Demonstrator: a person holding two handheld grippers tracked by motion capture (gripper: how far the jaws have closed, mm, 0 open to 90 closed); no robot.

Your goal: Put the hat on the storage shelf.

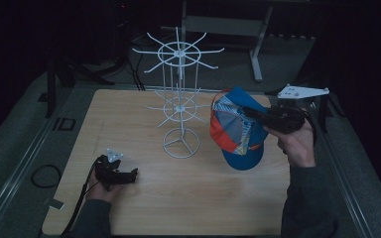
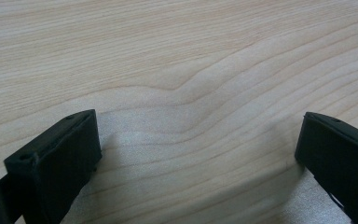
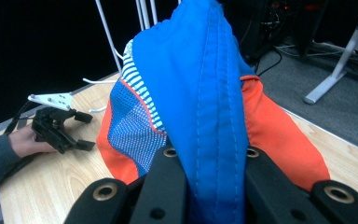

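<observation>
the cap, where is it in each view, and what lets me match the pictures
High view: the cap hangs right of centre, pinched by the right gripper, beside the white wire rack.
Right gripper view: it rises in the middle, blue fabric clamped between the jaws.
Left gripper view: open jaws over bare wooden table, no cap.
Shared landmark: the light wooden table.

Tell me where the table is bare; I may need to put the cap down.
Bare wood runs along the near edge of the table, between the left gripper and right forearm. The far-left corner is free too. Crowded: around the rack and cap.
</observation>
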